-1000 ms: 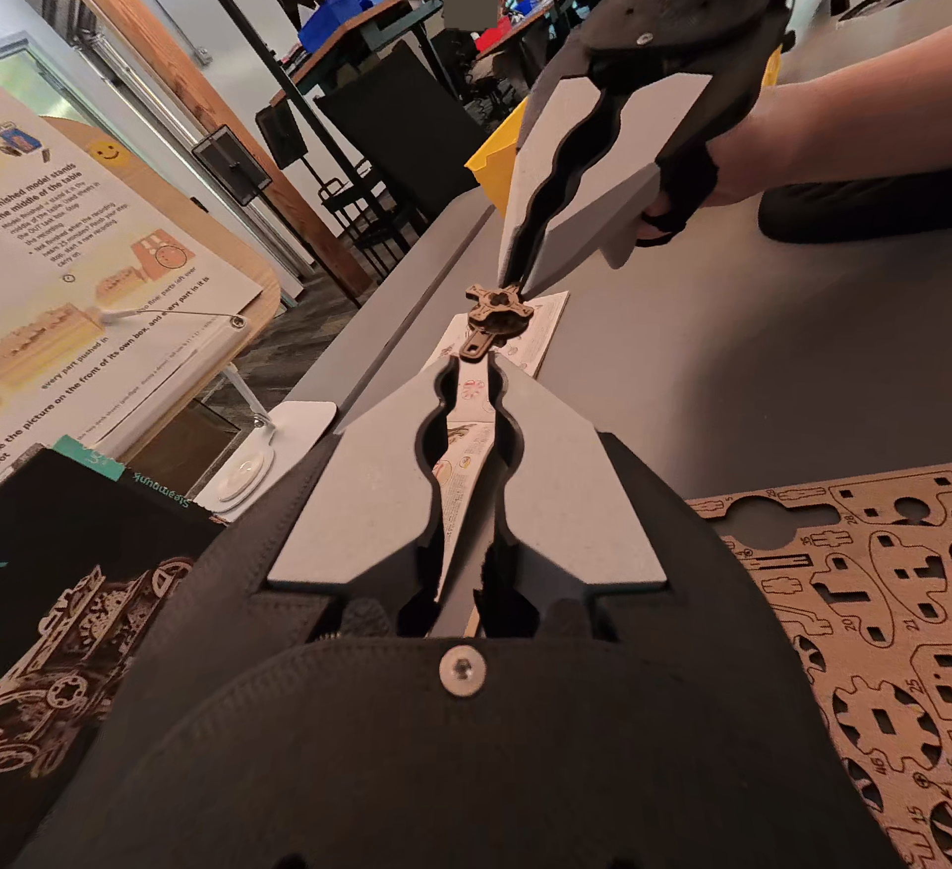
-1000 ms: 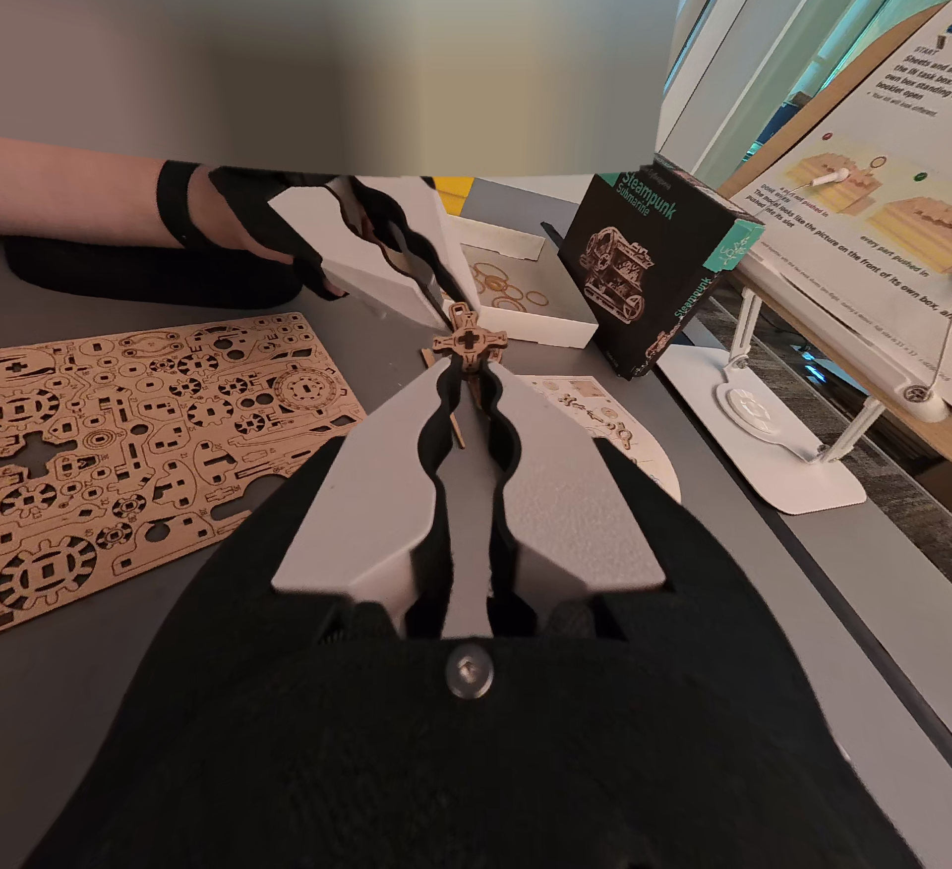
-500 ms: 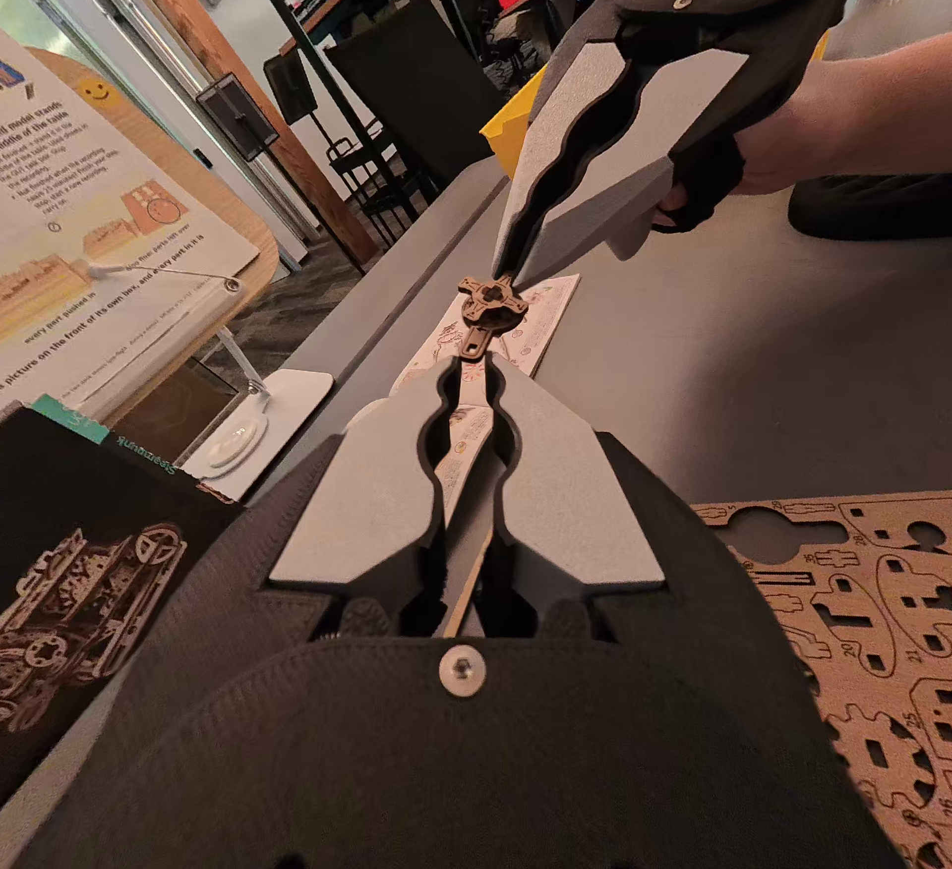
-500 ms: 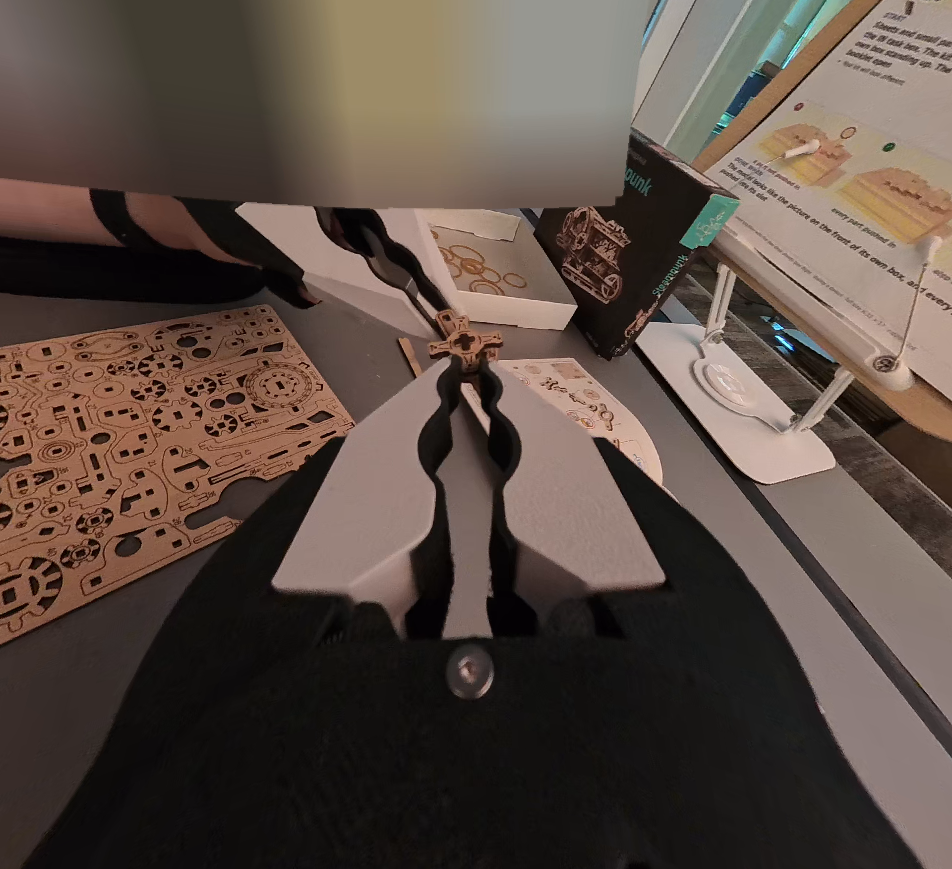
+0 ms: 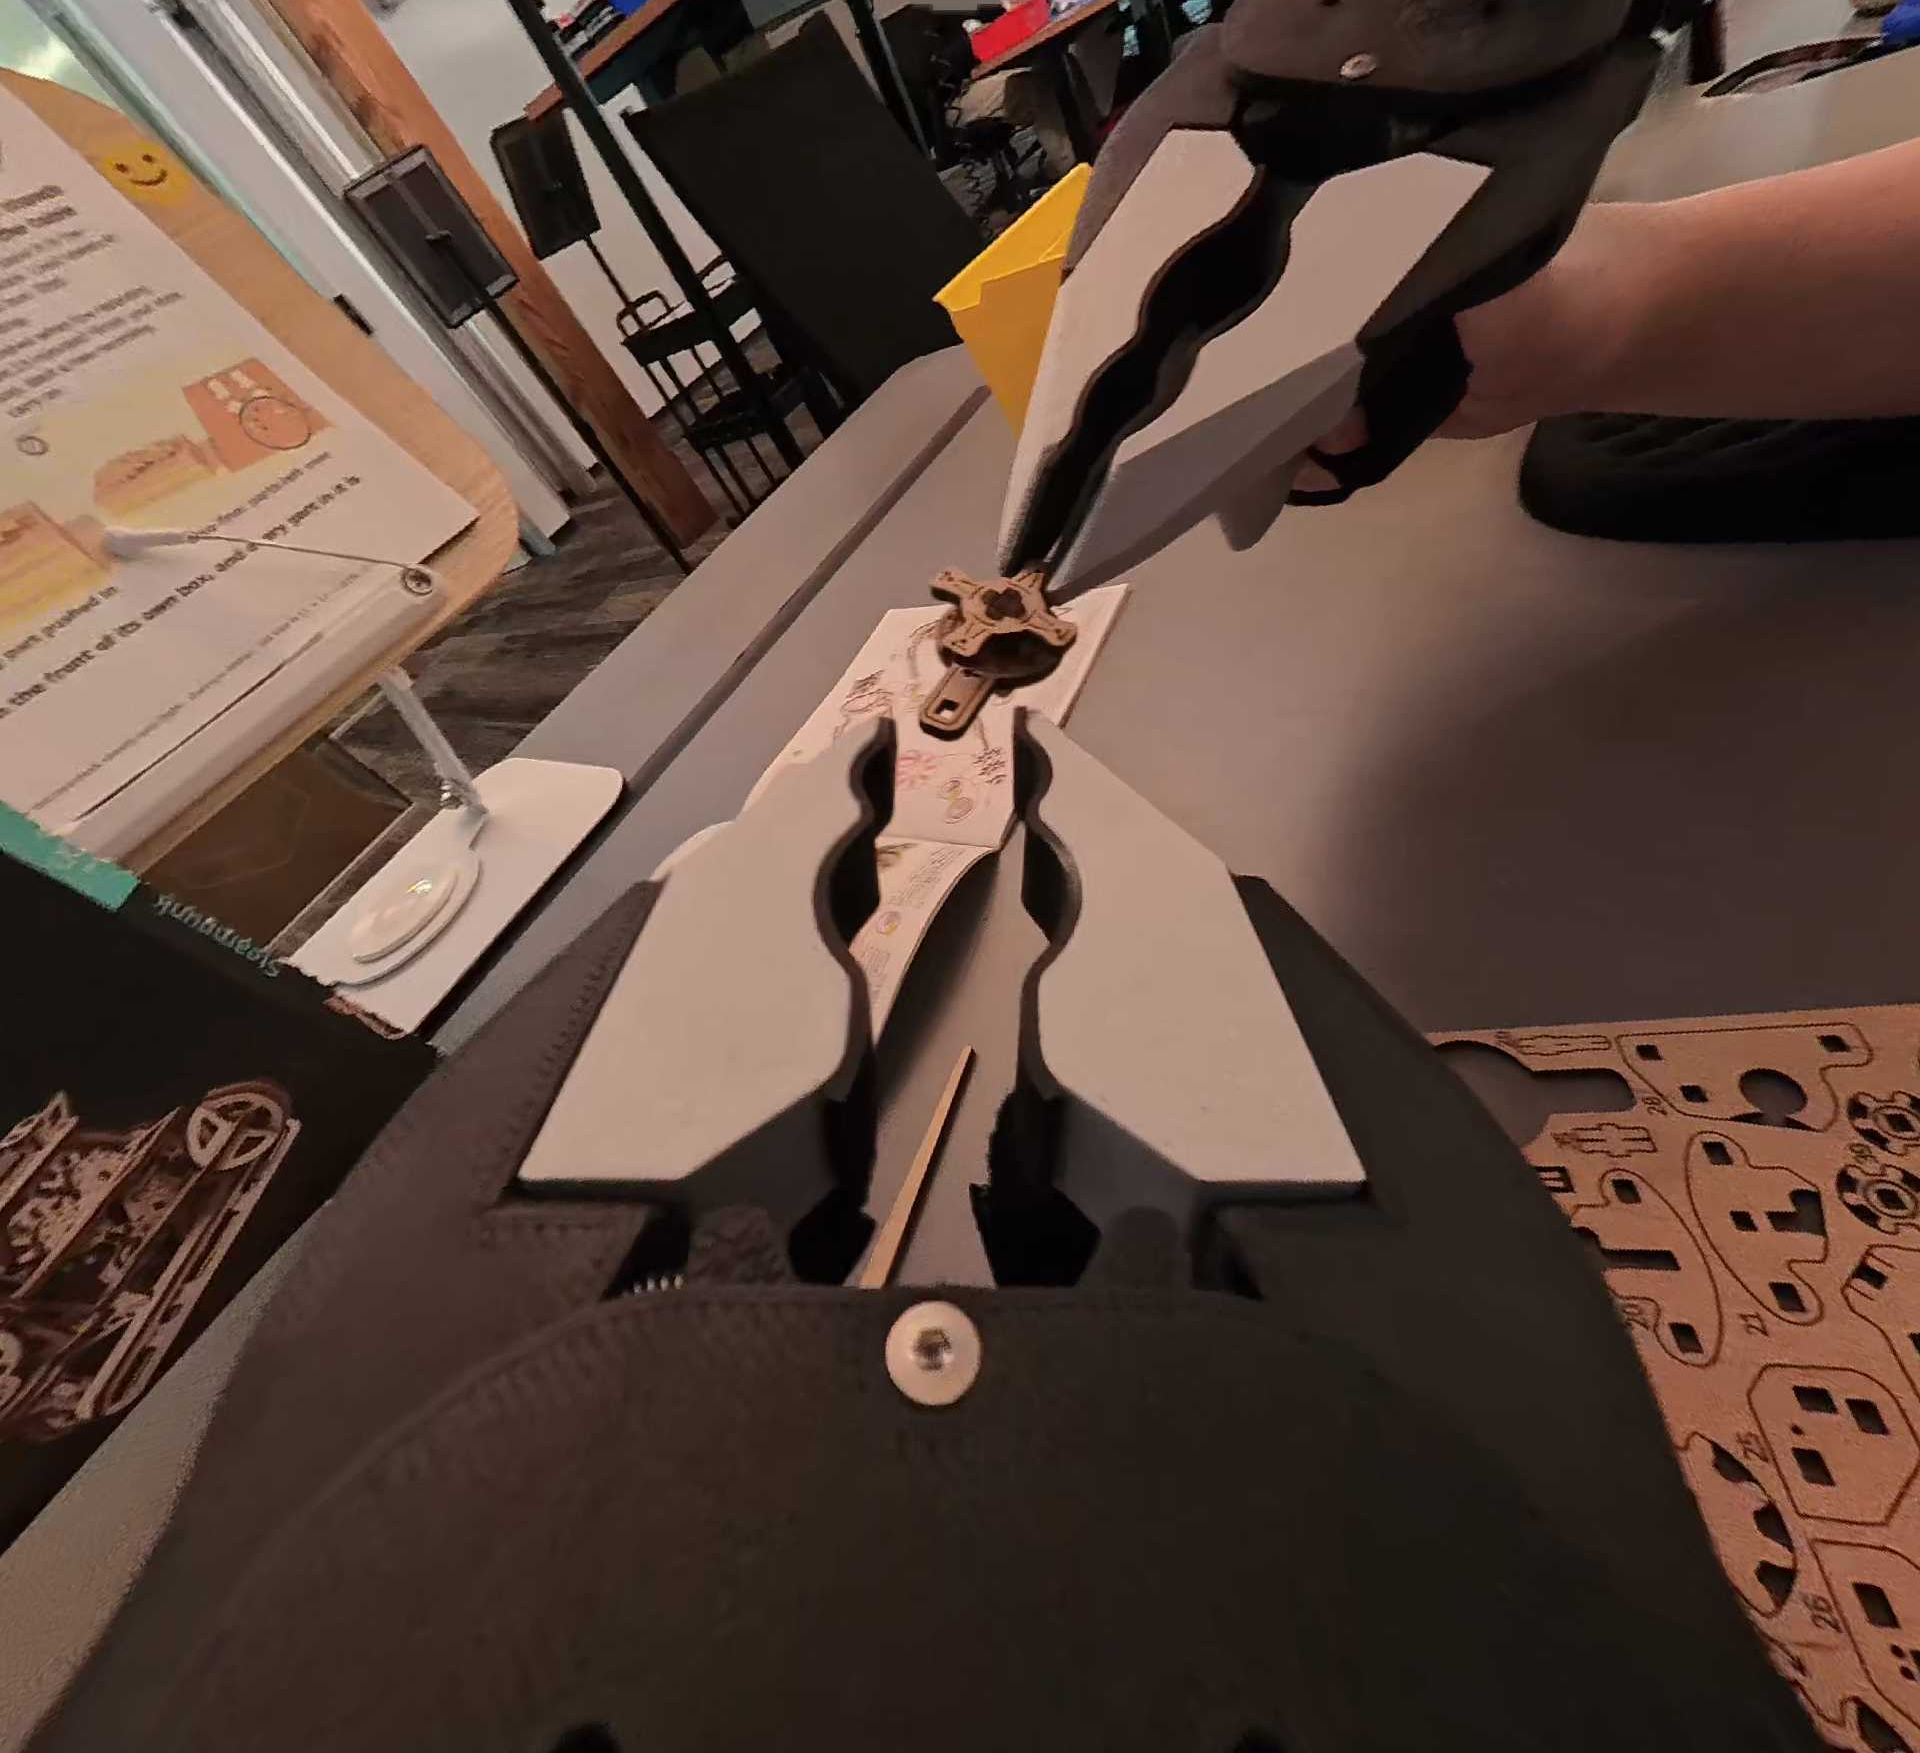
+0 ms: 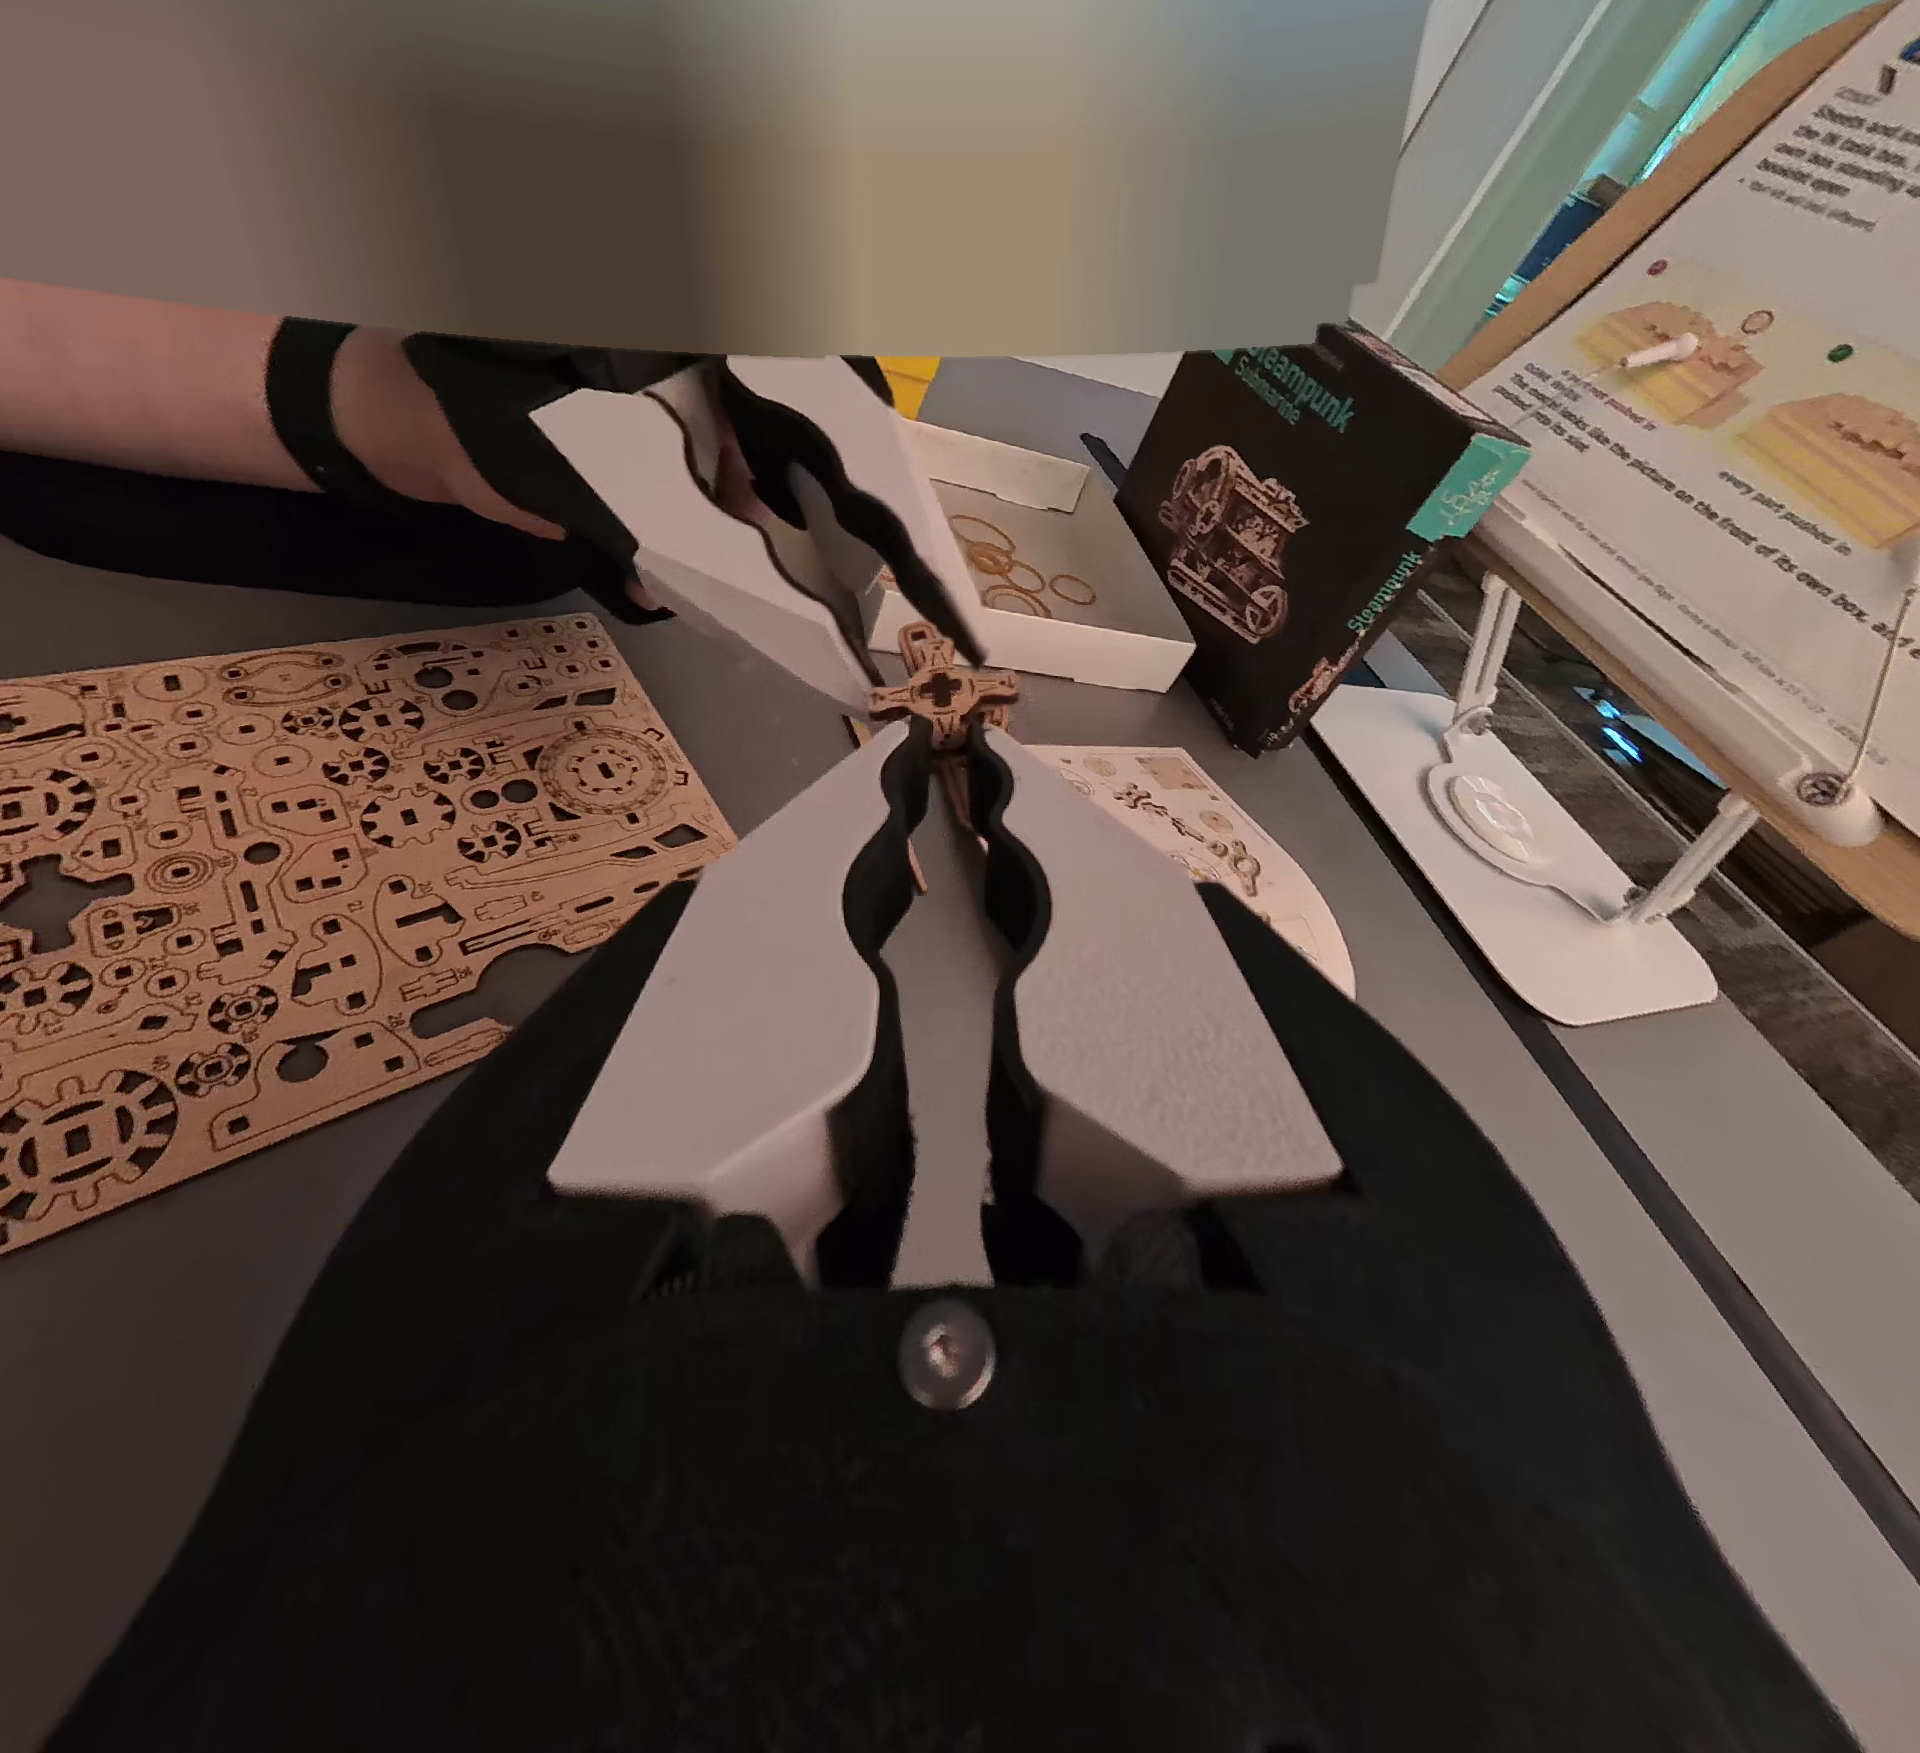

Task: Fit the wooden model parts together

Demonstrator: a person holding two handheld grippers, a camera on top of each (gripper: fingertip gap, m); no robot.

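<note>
A small wooden cross-shaped part [image 5: 1003, 620] with a short lever [image 5: 954, 701] hangs above the grey table. My right gripper [image 5: 1029, 565] comes down from the upper right and is shut on the cross. In the right wrist view the right gripper [image 6: 943, 735] pinches the same cross [image 6: 940, 693] at its tips. My left gripper [image 5: 954, 729] is open, and the lever's end sits in the gap at its tips with both jaws apart from it. The left gripper also shows in the right wrist view [image 6: 920, 664], just behind the cross.
A laser-cut wooden sheet [image 6: 312, 820] lies left of the grippers and also shows in the left wrist view [image 5: 1766, 1288]. An instruction booklet [image 5: 1081, 654] and a thin wooden stick [image 5: 925, 1163] lie below. A black kit box [image 6: 1299, 540], a white tray [image 6: 1091, 654], a sign stand [image 6: 1507, 820] and a yellow bin [image 5: 1013, 301] stand around. My two grippers' fingertips are within a few centimetres of each other.
My left gripper has opened and let go of the lever. My right gripper stays shut on the cross and holds the joined piece alone.
</note>
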